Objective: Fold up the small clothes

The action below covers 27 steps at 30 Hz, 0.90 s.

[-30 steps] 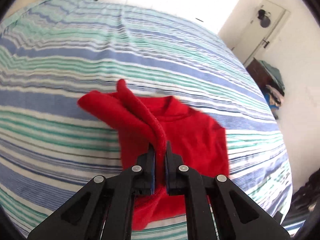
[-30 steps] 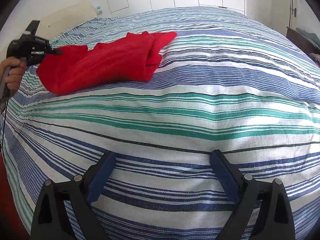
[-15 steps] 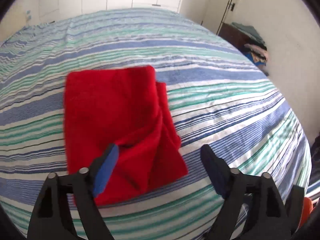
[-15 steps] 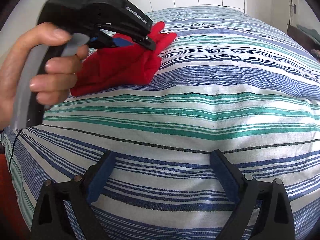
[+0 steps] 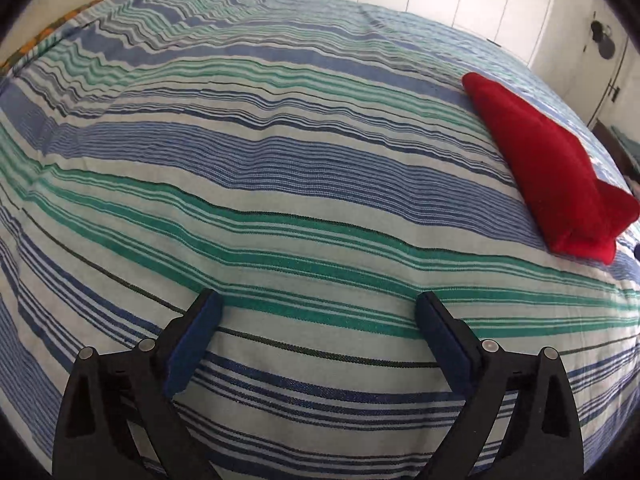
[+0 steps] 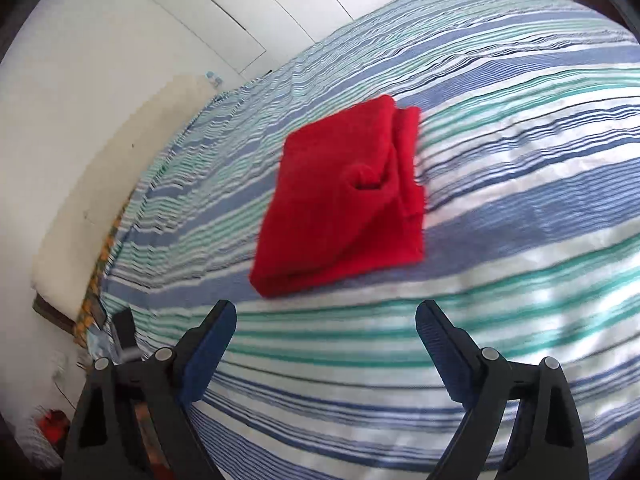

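A small red garment (image 6: pixel 344 196) lies folded into a rough rectangle on the striped bedspread (image 6: pixel 520 200). In the left wrist view it (image 5: pixel 548 168) lies at the far right. My left gripper (image 5: pixel 318 316) is open and empty, low over bare bedspread (image 5: pixel 280 160), well to the left of the garment. My right gripper (image 6: pixel 326 326) is open and empty, a short way in front of the garment's near folded edge, not touching it.
White wardrobe doors (image 6: pixel 248 12) and a pale wall stand beyond the bed's far side. A door with a dark item hanging on it (image 5: pixel 604 40) is at the far right. The bed's left edge (image 6: pixel 116 236) drops to floor clutter.
My left gripper let go of the red garment, opened and drew away to the left. The garment now lies folded over. My right gripper swung toward the garment, closer than before.
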### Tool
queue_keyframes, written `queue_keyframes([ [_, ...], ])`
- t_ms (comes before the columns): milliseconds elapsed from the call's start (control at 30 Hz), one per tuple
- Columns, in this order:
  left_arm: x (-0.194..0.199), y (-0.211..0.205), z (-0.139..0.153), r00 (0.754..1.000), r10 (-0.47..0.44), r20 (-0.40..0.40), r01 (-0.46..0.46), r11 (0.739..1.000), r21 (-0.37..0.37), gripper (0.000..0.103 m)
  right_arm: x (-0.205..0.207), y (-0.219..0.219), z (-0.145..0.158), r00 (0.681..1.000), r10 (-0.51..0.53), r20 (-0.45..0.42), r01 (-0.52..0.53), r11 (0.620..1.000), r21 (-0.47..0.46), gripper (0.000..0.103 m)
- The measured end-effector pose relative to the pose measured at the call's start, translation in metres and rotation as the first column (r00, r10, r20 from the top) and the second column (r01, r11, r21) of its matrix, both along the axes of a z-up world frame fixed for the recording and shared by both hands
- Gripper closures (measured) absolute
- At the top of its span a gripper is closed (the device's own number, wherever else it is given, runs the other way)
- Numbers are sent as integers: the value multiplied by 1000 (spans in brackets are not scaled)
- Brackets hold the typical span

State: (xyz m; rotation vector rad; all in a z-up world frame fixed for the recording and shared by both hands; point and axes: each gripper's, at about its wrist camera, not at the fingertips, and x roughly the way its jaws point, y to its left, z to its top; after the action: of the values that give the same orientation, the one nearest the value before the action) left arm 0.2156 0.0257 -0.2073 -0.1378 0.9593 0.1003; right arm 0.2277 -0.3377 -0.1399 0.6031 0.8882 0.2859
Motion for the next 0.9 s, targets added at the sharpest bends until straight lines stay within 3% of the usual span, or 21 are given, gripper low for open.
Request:
queue_keyframes([
  [67,0,0,-2,1000,-3,-1,3,1000,-1,3,34,2,-10,997,-74,-39,74,997,-6,15],
  [100,0,1,-2,1000,-5,3,5,1000,-7,3,49,-1,-18,992,-109,-67,108,994,-19,23],
  [133,-3,6,-2,1000,-7,7,7,1000,-14,3,61,-3,-25,987,-128,-101,124,991,-39,56],
  [167,-2,7,-3,1000,-9,11,9,1000,-20,2,68,-7,-26,980,-144,-134,138,989,-52,97],
  [233,0,6,-5,1000,-15,18,15,1000,-25,1,62,-16,-15,987,-135,-90,143,986,88,96],
  [300,0,5,-7,1000,-17,24,17,1000,-19,1,51,-21,-8,991,-121,-59,129,978,162,96],
  [333,1,4,-8,1000,-17,24,17,1000,-13,1,50,-27,-15,989,-127,-79,137,979,150,96],
  [400,2,2,-8,1000,-19,20,19,1000,-1,1,55,-33,-50,966,-141,-218,150,988,28,95],
  [433,2,2,-8,1000,-19,21,19,1000,-2,1,58,-37,-65,953,-136,-269,145,989,12,93],
  [467,1,3,-8,1000,-19,24,19,1000,-6,1,60,-39,-71,955,-122,-269,137,990,36,93],
  [533,1,4,-9,999,-19,30,20,1000,-12,1,61,-37,-56,971,-73,-227,80,997,21,81],
  [600,1,4,-10,999,-19,41,20,1000,-9,1,60,-36,-31,984,-19,-178,16,1000,-20,61],
  [767,1,3,-11,998,-21,53,21,1000,-4,1,91,-47,26,999,6,-51,-11,994,-111,61],
  [833,1,3,-11,998,-20,53,21,1000,-4,1,118,-43,26,998,27,-55,-34,990,-139,61],
  [900,1,3,-11,998,-20,53,21,1000,-4,1,155,-36,6,992,32,-119,-50,987,-152,61],
])
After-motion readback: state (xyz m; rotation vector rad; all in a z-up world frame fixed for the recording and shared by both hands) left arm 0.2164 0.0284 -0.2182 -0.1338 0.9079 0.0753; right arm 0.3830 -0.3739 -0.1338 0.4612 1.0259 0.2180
